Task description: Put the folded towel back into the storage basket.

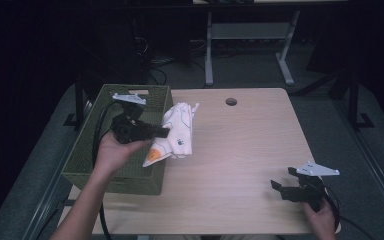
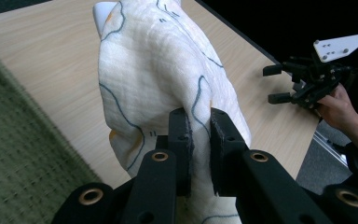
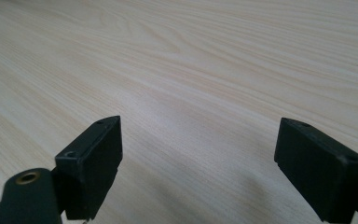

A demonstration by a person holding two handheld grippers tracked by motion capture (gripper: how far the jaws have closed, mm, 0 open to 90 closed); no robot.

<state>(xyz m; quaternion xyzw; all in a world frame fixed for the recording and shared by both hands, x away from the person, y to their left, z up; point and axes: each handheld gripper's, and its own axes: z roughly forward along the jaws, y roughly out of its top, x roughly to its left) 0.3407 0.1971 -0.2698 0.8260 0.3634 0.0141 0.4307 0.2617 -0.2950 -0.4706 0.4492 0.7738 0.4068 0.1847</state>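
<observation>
Plainly soft and light, the white printed cloth [image 1: 176, 134] hung limp above the table's left edge beside the green woven basket [image 1: 88, 150], pinched by the left gripper [image 2: 199, 135], while the right gripper [image 1: 283, 184] gaped empty.

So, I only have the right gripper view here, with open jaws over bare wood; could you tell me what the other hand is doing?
Observer: The left gripper is shut on a white cloth, holding it up off the table.
Operator: Thank you. Is there a container near it?
Observer: Yes, a green basket sits at the table's left edge, right beside the cloth.
Operator: And where is my gripper?
Observer: The right gripper sits near the table's front right corner, far from the cloth.
</observation>
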